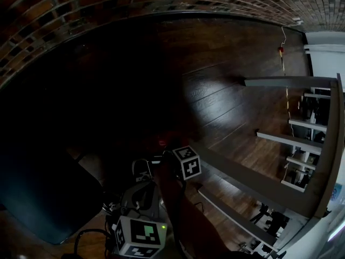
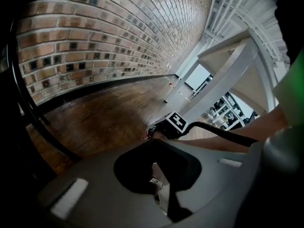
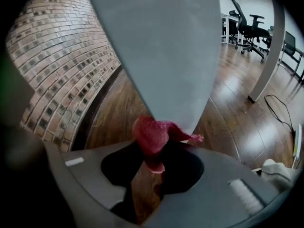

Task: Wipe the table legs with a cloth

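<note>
1. The right gripper (image 3: 152,163) had its jaws closed on a red cloth (image 3: 151,134). The bunched fabric stuck out ahead of the jaw tips.
2. The cloth was pressed against the lower end of a grey table leg (image 3: 166,56), close to the dark wooden floor (image 3: 237,108). It was probably held so the fabric, not the jaws, met the painted surface.
3. The cloth was likely at the foot because a stroke can begin or finish there. How much of the leg was already wiped could not be judged.
4. In the right gripper view the leg filled the upper middle. Its long axis ran from the top edge down to the cloth, narrowing and leaning slightly left at the bottom.
5. In the head view the same leg ran as a long grey bar from the cloth out to the lower right, where it joined the table top.
6. The cloth's loose corner pointed to the right, across the leg rather than along it.
7. The left gripper (image 2: 159,194) appeared to have its jaws drawn together with nothing between them. It sat low and behind the right one, apart from the leg, apparently kept out of the way.
8. A brick wall (image 2: 95,42) stood beyond the floor.
</note>
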Demonstrator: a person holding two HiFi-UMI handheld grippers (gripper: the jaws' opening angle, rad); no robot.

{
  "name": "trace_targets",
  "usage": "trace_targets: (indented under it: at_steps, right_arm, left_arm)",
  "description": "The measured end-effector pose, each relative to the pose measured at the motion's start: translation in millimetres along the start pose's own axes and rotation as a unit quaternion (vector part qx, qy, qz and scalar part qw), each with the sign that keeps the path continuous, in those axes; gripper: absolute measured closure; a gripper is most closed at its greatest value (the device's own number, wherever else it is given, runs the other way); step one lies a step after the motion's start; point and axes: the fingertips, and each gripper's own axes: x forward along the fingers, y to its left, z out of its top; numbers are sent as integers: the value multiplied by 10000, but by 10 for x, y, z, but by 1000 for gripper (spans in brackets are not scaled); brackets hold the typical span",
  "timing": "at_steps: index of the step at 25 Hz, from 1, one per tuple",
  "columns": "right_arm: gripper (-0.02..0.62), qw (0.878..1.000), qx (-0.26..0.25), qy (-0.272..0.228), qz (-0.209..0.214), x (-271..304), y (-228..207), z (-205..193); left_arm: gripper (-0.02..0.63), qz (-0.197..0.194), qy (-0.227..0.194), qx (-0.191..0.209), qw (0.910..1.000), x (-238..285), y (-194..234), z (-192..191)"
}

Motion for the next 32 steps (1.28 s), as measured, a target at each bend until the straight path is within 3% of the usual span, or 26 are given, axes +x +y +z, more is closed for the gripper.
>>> trace_targets:
  at_steps: [7, 13, 16, 21, 26, 32]
  right_arm:
    - [494, 9984, 365, -288, 319, -1421, 371, 617]
    - [492, 9925, 673, -536, 875, -2599, 811, 1152]
    - [491, 9888, 517, -693, 1213, -3223, 956, 1431]
    - [491, 9769, -252, -1129, 1798, -4079, 1133, 1731]
    - [486, 9682, -592, -1378, 2000, -4574, 824, 1888]
    - [489, 9595, -632, -1838, 2040, -4816, -68, 2379]
  left_arm:
    - [606, -47, -101, 425, 9990, -1027, -453, 589]
    - [606, -62, -151, 859, 9962, -1843, -844, 923]
    - [606, -78, -189, 1012, 9947, -2199, -1152, 1056]
    - [606, -168, -237, 1345, 9905, -2497, -1559, 1199]
    - [606, -269, -216, 1642, 9858, -2523, -1924, 1223]
    - [606, -401, 56, 1945, 9801, -2099, -2403, 933]
